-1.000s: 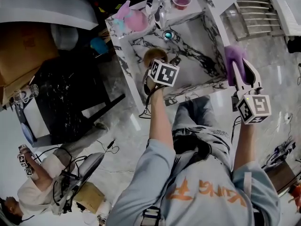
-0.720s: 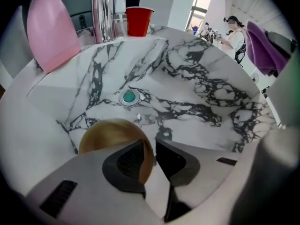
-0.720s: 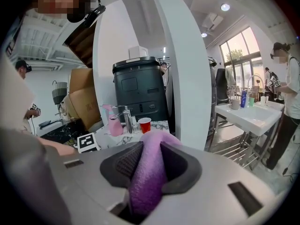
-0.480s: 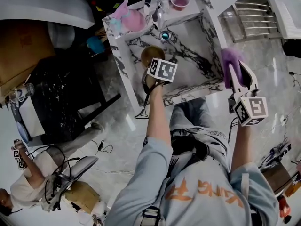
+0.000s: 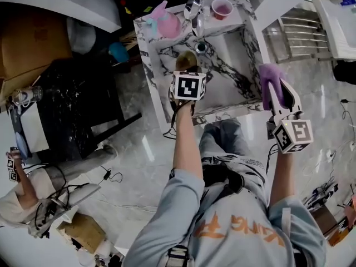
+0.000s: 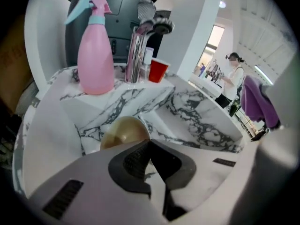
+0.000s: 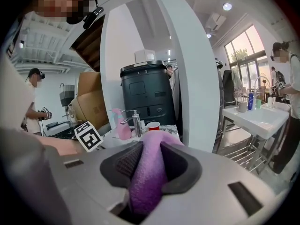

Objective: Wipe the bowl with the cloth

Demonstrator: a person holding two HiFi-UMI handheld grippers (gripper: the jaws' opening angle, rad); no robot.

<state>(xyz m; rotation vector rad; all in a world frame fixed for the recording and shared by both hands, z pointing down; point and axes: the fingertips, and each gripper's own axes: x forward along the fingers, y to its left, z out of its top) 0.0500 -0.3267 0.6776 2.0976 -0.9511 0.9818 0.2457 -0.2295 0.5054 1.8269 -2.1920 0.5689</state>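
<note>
Head view: the left gripper's (image 6: 149, 146) marker cube (image 5: 188, 86) hides part of the round golden-brown bowl (image 5: 186, 60). Its jaws pinch the rim, tilting the bowl over the white marble sink (image 5: 233, 65). The right gripper (image 7: 149, 149) clamps a purple cloth (image 7: 147, 177) just outside the sink's right edge.

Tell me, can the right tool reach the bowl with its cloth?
Probably yes: the right tool holds the purple cloth at the sink's right edge, with nothing standing between it and the bowl that the left tool grips.

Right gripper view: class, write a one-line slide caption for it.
Right gripper clamps a purple cloth; pink spray bottle and red cup stand behind.
</note>
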